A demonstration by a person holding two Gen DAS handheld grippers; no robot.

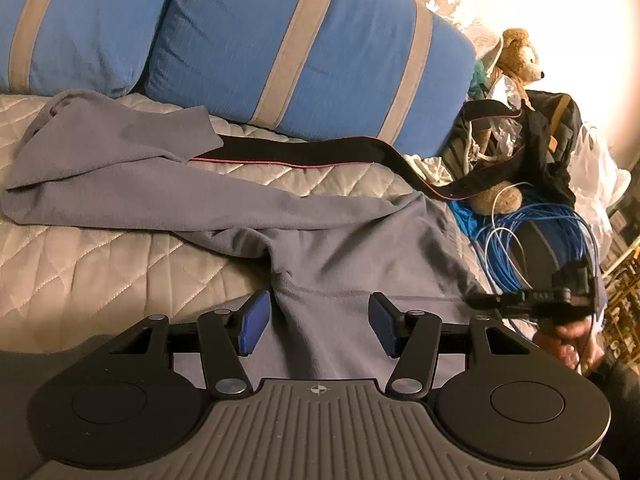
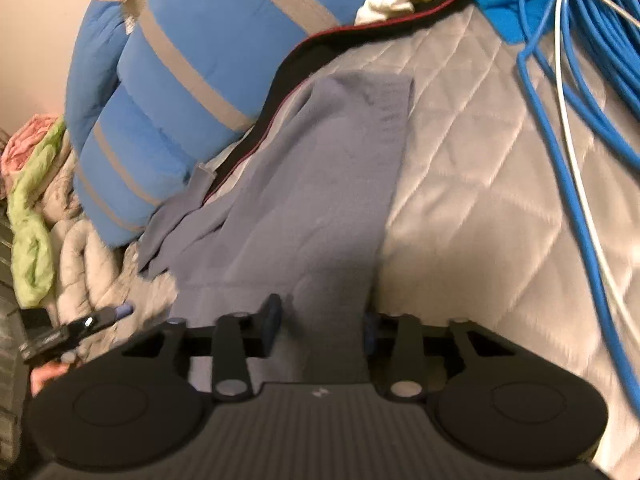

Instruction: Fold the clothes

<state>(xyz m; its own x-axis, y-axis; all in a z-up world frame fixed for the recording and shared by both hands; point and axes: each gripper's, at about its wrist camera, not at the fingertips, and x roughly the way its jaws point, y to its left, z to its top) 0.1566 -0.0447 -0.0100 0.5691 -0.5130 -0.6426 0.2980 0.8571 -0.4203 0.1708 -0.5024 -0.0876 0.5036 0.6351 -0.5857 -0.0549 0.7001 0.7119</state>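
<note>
Grey-blue fleece trousers (image 1: 320, 248) lie spread on a quilted cover (image 1: 100, 264), legs running off to the left. In the left wrist view my left gripper (image 1: 319, 324) is open over the waist end, its blue pads (image 1: 254, 322) standing apart on either side of the fabric without pressing it. The right gripper (image 1: 478, 302) shows at the cloth's right edge, held by a hand. In the blurred right wrist view the trousers (image 2: 312, 184) pass between the fingers of my right gripper (image 2: 320, 326); the pads stand well apart and do not pinch the cloth.
Blue cushions with grey stripes (image 1: 300, 40) back the cover. A black strip with pink piping (image 1: 320, 154) crosses behind the trousers. A teddy bear (image 1: 520, 60), bags and a coil of blue cable (image 2: 560, 80) crowd the right. Green and pink cloths (image 2: 32, 216) lie far left.
</note>
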